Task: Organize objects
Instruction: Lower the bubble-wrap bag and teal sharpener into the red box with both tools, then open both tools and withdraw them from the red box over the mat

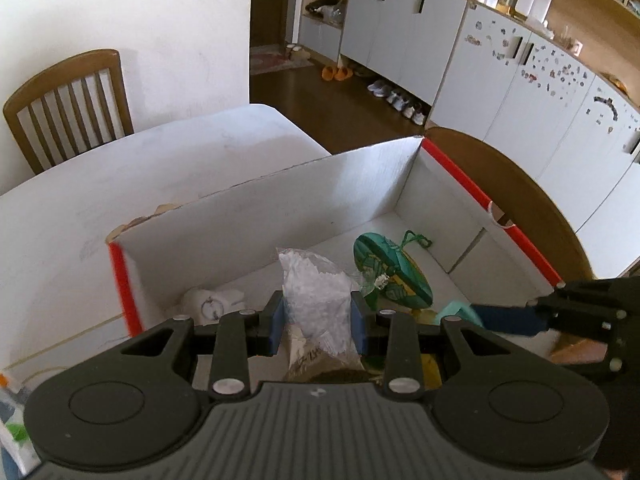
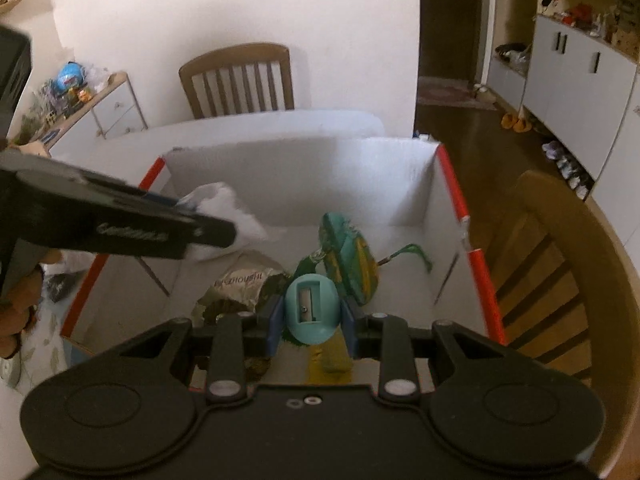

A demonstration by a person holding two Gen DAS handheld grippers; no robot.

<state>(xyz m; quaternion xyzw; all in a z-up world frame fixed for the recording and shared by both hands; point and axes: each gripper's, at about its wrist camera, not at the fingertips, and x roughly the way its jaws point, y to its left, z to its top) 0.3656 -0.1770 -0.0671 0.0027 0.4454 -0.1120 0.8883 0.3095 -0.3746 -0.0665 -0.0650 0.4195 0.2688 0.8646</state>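
A white cardboard box (image 1: 280, 204) with red edges stands on the white table; it also shows in the right wrist view (image 2: 304, 184). My left gripper (image 1: 318, 318) is shut on a clear plastic bag of white bits (image 1: 316, 296) and holds it over the box. The bag also shows in the right wrist view (image 2: 230, 216). My right gripper (image 2: 312, 316) is shut on a teal egg-shaped pencil sharpener (image 2: 312, 310) above the box. Inside the box lie a green oval fan (image 1: 394, 276) with a tassel, a patterned packet (image 2: 244, 280) and a small white clock-like item (image 1: 210, 304).
Wooden chairs stand behind the table (image 1: 68, 100) and at the box's right (image 2: 560, 264). White cabinets (image 1: 520, 88) line the far wall, with shoes (image 1: 400, 100) on the dark floor. A cluttered drawer unit (image 2: 100, 108) is at the far left.
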